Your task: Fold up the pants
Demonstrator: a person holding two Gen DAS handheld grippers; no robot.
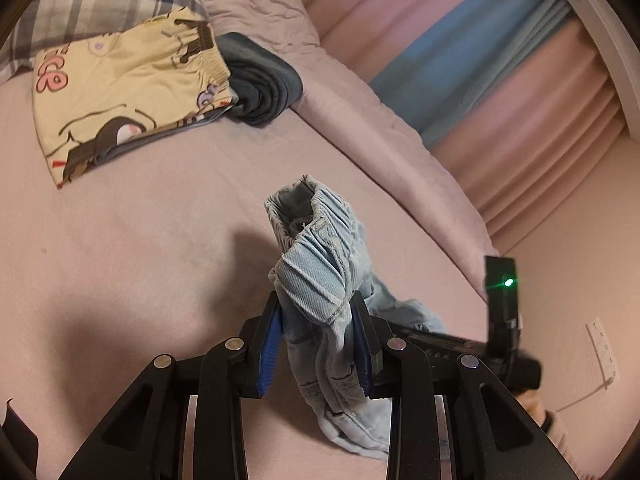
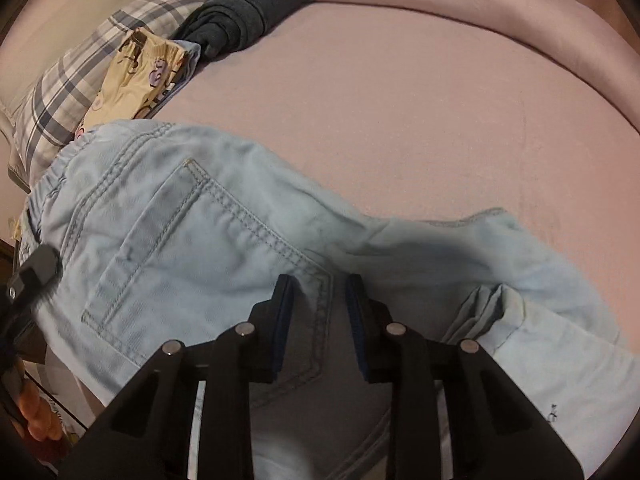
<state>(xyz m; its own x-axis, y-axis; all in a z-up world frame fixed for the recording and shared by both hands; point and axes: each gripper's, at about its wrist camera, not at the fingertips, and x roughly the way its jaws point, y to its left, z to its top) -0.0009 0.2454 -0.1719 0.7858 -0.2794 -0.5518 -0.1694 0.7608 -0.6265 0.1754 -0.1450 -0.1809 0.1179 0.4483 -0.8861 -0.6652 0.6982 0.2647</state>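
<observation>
My left fingers point(image 1: 316, 320) pinch the jeans point(image 1: 320, 280) waistband, lifted off the bed point(image 1: 140, 240); my right fingers point(image 2: 320, 292) stand narrow over the seat, grip unclear.

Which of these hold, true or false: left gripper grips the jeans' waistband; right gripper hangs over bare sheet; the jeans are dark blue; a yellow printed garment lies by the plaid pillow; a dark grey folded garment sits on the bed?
1. Left gripper grips the waistband of the jeans. True: bunched elastic waistband sits clamped between its blue pads.
2. Right gripper hangs over bare sheet. False: it is over the jeans, near the back pocket.
3. The jeans are dark blue. False: they are pale, light blue denim.
4. A yellow printed garment lies by the plaid pillow. True.
5. A dark grey folded garment sits on the bed. True.
</observation>
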